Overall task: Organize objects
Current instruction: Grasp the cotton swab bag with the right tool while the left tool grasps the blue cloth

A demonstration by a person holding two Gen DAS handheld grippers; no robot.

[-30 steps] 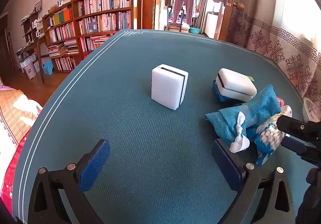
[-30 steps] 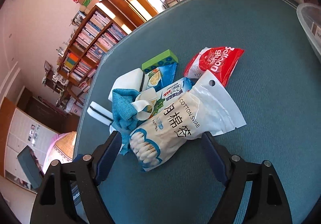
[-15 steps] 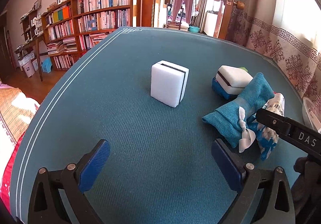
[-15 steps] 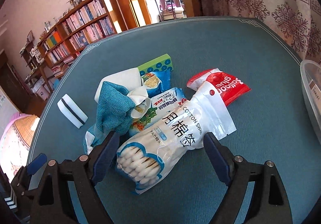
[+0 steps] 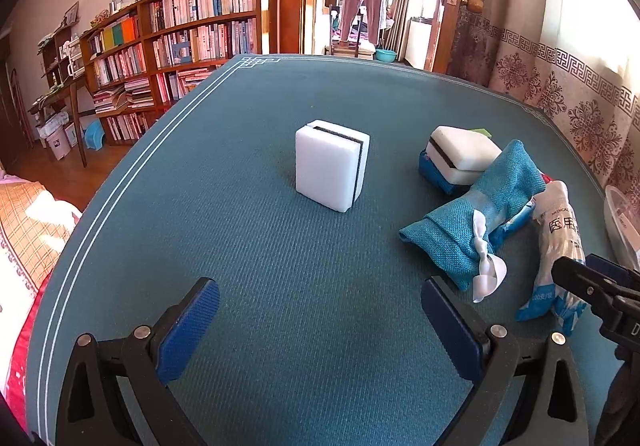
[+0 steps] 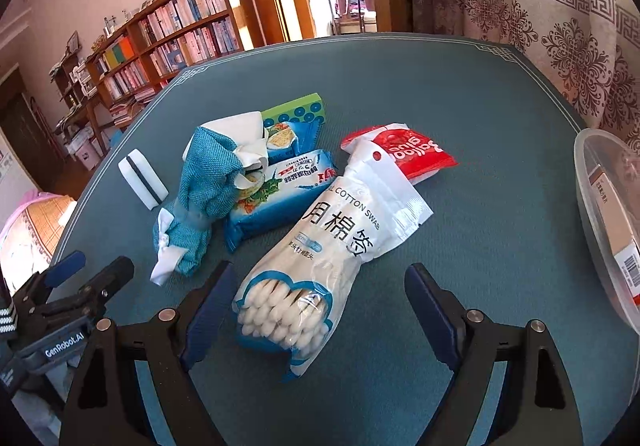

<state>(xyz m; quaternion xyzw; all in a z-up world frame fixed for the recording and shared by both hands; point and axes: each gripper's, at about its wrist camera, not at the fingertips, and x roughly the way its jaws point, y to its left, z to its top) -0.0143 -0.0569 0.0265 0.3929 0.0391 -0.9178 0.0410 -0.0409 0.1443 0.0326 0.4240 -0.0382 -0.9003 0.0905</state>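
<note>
A pile lies on the blue-green table. In the right wrist view a bag of cotton swabs points toward me, its lower end between the wide-apart fingers of my right gripper, which stands open and touches nothing. Behind the bag lie a blue snack packet, a teal cloth pouch, a red packet and a green block. My left gripper is open over bare cloth. Ahead of it stands a white sponge, with a second sponge lying beyond the pouch.
A clear plastic tub with boxes inside sits at the table's right edge. The lone sponge stands left of the pile. Bookshelves and a doorway are past the far edge; a patterned curtain hangs to the right.
The right wrist view has rolled back to level, and the swab bag now lies more squarely between the right fingers. The left gripper has stayed where it was.
</note>
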